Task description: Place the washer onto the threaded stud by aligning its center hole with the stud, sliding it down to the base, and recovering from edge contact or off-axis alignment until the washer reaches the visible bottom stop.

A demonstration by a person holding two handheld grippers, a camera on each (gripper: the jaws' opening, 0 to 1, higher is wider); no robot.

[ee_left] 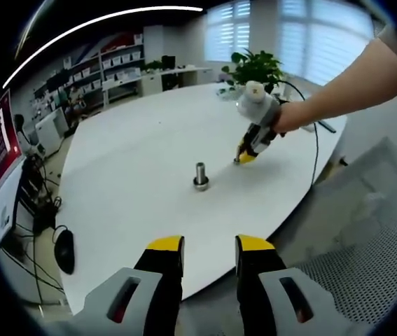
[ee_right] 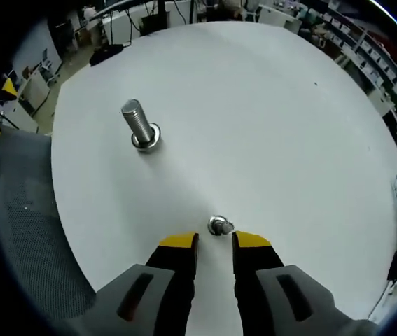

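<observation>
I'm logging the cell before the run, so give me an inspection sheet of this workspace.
Surface: large white table, bare apart from the job's things.
Job's things: silver threaded stud stands upright on its round base; small silver metal washer lies flat on the table, apart from the stud, just ahead of the right gripper's tips.
Clutter: nothing seen on the table.
Grippers: right gripper, yellow-tipped, open, near the washer; left gripper open, back at the table edge.
Cables: black cable trails from the right gripper; cords on the floor.
Surroundings: grey mesh chair, potted green plant, shelving, blinds.
</observation>
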